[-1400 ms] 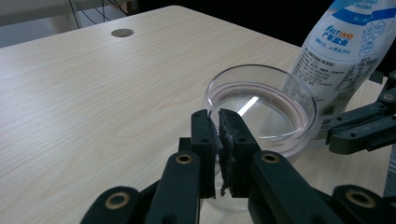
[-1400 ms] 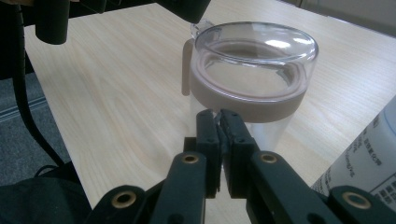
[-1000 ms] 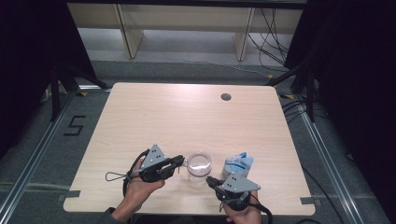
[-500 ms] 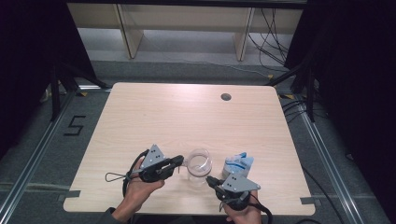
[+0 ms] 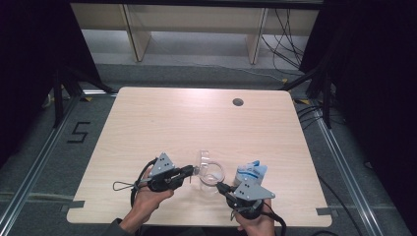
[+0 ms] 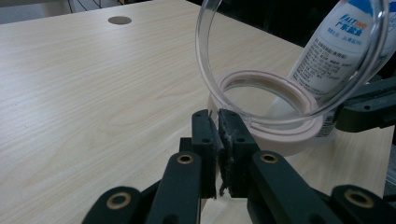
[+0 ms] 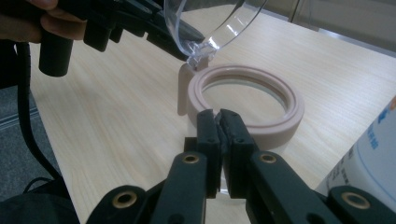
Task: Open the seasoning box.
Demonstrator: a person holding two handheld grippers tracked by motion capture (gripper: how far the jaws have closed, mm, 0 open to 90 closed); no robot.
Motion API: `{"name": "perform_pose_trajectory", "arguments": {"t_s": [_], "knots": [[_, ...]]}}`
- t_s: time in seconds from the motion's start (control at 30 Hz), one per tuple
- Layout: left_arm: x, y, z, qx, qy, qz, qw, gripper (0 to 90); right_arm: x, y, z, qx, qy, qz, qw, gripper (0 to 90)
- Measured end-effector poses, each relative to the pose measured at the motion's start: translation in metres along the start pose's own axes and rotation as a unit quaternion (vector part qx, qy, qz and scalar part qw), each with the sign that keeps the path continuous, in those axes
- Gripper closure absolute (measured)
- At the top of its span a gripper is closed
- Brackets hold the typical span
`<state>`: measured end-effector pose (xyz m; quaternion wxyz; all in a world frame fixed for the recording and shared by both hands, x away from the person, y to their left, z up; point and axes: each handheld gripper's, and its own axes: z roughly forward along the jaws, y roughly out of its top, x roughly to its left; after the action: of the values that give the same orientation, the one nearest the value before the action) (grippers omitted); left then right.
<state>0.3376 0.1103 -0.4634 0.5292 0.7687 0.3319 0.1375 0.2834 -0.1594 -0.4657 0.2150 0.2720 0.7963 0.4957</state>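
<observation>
While the clear lid (image 6: 280,60) is tilted up over the pink-rimmed container (image 7: 247,100) at the table's (image 5: 196,118) near edge, the jaws of the left gripper (image 6: 218,116) are pinched together, apparently on the lid's tab; the right gripper (image 7: 218,116) is clamped on the rim.

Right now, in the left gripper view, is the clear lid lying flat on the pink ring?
No: the clear lid stands tilted up, well above the pink ring on the far side.

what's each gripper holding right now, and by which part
The left gripper is shut on the clear lid at a small tab on its edge, lid tilted open. The right gripper looks shut on the pink-rimmed container at its near rim.
</observation>
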Motion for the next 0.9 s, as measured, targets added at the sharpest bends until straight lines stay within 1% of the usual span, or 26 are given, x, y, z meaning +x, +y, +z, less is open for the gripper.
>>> {"name": "perform_pose_trajectory", "arguments": {"t_s": [0.07,0.1,0.13,0.17,0.2,0.23,0.27,0.3,0.37,0.4,0.43,0.47,0.5,0.53,0.63,0.67,0.7,0.73,0.77,0.8,0.83,0.87,0.9], "knots": [[0.0,0.0,0.0,0.001,-0.001,0.0,1.0,84.5,0.0,0.005,0.001,-0.008,-0.006,-0.005,0.9999,87.2],[0.0,0.0,0.0,0.001,-0.001,0.0,1.0,84.4,0.0,0.007,0.001,-0.008,-0.01,0.003,0.9999,87.3],[0.0,0.0,0.0,0.001,-0.001,0.0,1.0,84.5,0.0,0.007,0.001,-0.008,-0.01,0.003,0.9999,87.3],[0.0,0.0,0.0,0.001,0.0,0.0,1.0,84.4,0.001,0.01,0.003,-0.009,-0.007,-0.002,0.9999,87.2],[0.0,0.0,0.0,0.001,-0.001,0.0,1.0,84.2,0.003,0.011,0.004,-0.012,-0.008,0.007,0.9999,87.2],[0.0,0.0,0.0,0.001,-0.001,0.0,1.0,84.0,0.002,0.012,0.007,-0.017,-0.01,-0.01,0.9998,87.2],[0.0,0.0,0.0,0.001,0.0,0.0,1.0,83.9,0.004,0.013,0.007,-0.015,-0.006,-0.005,0.9998,87.2],[0.0,0.0,0.0,0.001,0.0,0.001,1.0,83.9,0.003,0.014,0.008,-0.012,-0.007,-0.012,0.9998,87.3],[0.001,0.0,0.0,0.0,-0.004,0.0,1.0,83.8,0.004,0.014,0.009,-0.011,-0.005,-0.008,0.9999,87.3],[0.001,0.0,0.0,0.0,-0.003,0.0,1.0,83.9,0.005,0.015,0.011,-0.011,-0.006,-0.001,0.9999,87.3],[0.001,0.0,0.0,0.001,-0.003,0.0,1.0,83.8,0.005,0.016,0.013,-0.017,-0.004,-0.007,0.9998,87.2],[0.001,0.0,0.0,0.001,-0.003,0.001,1.0,83.9,0.005,0.018,0.013,-0.014,-0.005,-0.013,0.9998,87.2],[0.001,0.0,0.0,0.001,-0.003,0.001,1.0,83.9,0.006,0.019,0.014,-0.019,-0.007,-0.009,0.9998,87.2],[0.001,0.0,-0.001,0.002,-0.003,0.001,1.0,83.9,0.006,0.02,0.014,-0.019,-0.005,-0.009,0.9998,87.2],[0.002,0.0,-0.001,0.003,-0.002,0.001,1.0,83.7,0.005,0.024,0.014,-0.023,-0.008,-0.017,0.9995,87.0],[0.002,-0.001,-0.001,0.002,-0.002,0.001,1.0,83.5,0.004,0.025,0.014,-0.022,-0.005,-0.011,0.9997,87.0],[0.002,-0.001,-0.001,0.004,0.0,0.002,1.0,83.4,0.004,0.025,0.015,-0.029,-0.009,-0.011,0.9995,87.0],[0.002,-0.001,-0.001,0.004,0.0,0.002,1.0,83.2,0.004,0.025,0.015,-0.029,-0.009,-0.011,0.9995,87.0],[0.003,-0.001,-0.002,0.003,-0.005,0.0,1.0,82.5,0.003,0.026,0.013,-0.025,-0.008,-0.006,0.9996,87.0],[0.003,-0.001,-0.002,0.003,-0.005,0.0,1.0,81.6,0.003,0.026,0.013,-0.025,-0.008,-0.006,0.9996,87.0],[0.002,-0.001,-0.003,0.001,0.001,-0.007,1.0,79.9,0.001,0.027,0.014,-0.031,-0.008,-0.019,0.9993,87.0],[0.001,-0.001,-0.003,-0.002,-0.002,-0.004,1.0,78.7,0.003,0.028,0.013,-0.026,-0.009,-0.009,0.9996,87.0],[0.001,-0.001,-0.003,-0.002,-0.002,-0.004,1.0,77.8,0.003,0.028,0.014,-0.029,-0.009,-0.009,0.9995,87.0]]}}
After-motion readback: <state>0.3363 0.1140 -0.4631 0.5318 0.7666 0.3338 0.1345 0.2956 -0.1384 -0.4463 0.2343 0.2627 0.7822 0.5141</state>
